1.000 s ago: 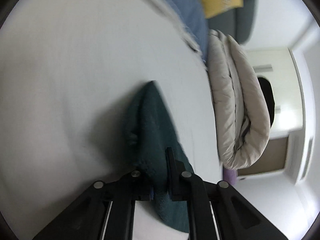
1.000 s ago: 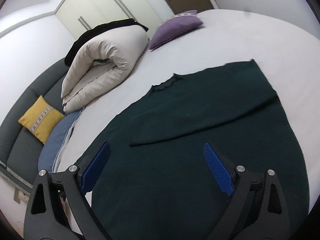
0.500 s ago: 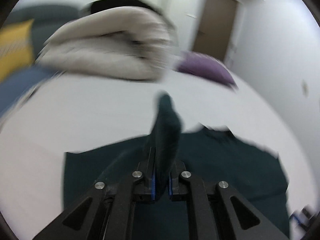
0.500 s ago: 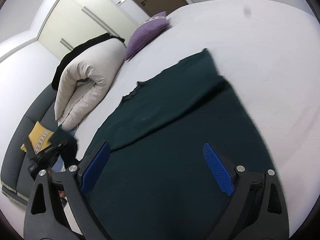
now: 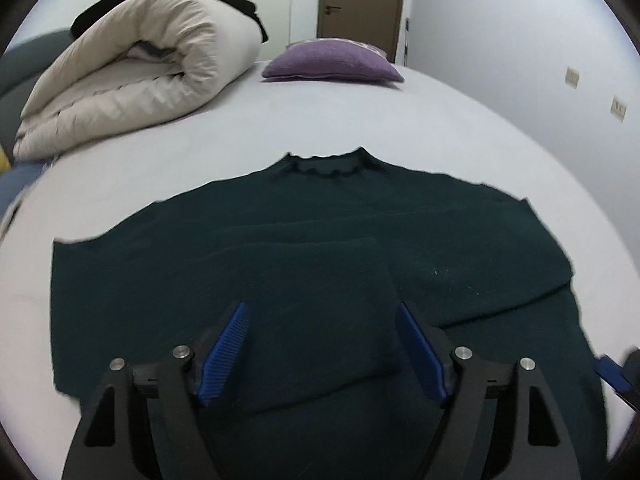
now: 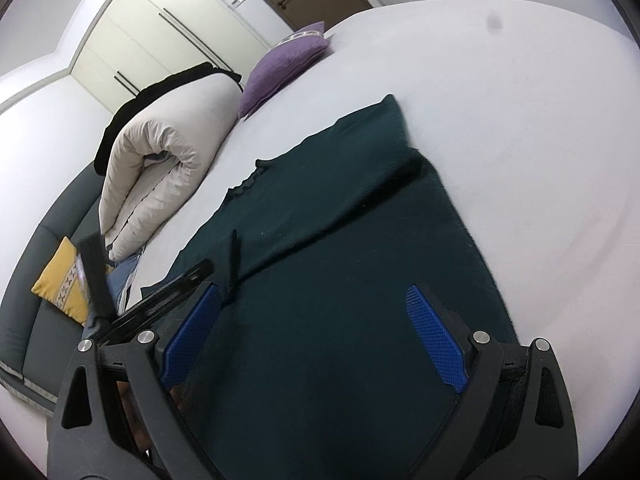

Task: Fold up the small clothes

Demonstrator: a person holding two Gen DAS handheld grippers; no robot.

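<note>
A dark green sweater [image 5: 304, 216] lies flat on the white bed [image 5: 440, 128], collar [image 5: 324, 166] pointing away from me, and it also fills the right wrist view [image 6: 340, 240]. Both sleeves are folded across its body. My left gripper [image 5: 320, 312] hovers over the left sleeve's end [image 5: 320, 280]. Its jaws are opening, and the blue pads stand clear of the cloth on both sides. My right gripper [image 6: 312, 296] is open over the sweater's lower right part, holding nothing. The left gripper [image 6: 216, 266] shows at the left of the right wrist view.
A rolled beige duvet [image 5: 132, 64] with a black garment on top lies at the back left. A purple cushion [image 5: 332, 60] sits behind the collar. A yellow cushion [image 6: 60, 280] rests on grey upholstery [image 6: 24, 320]. Bare white sheet spreads to the right [image 6: 520, 120].
My left gripper carried the pinched sleeve over the sweater's body, rolled level and let it go, opening wide. The right gripper shifted slightly over the sweater and stayed open.
</note>
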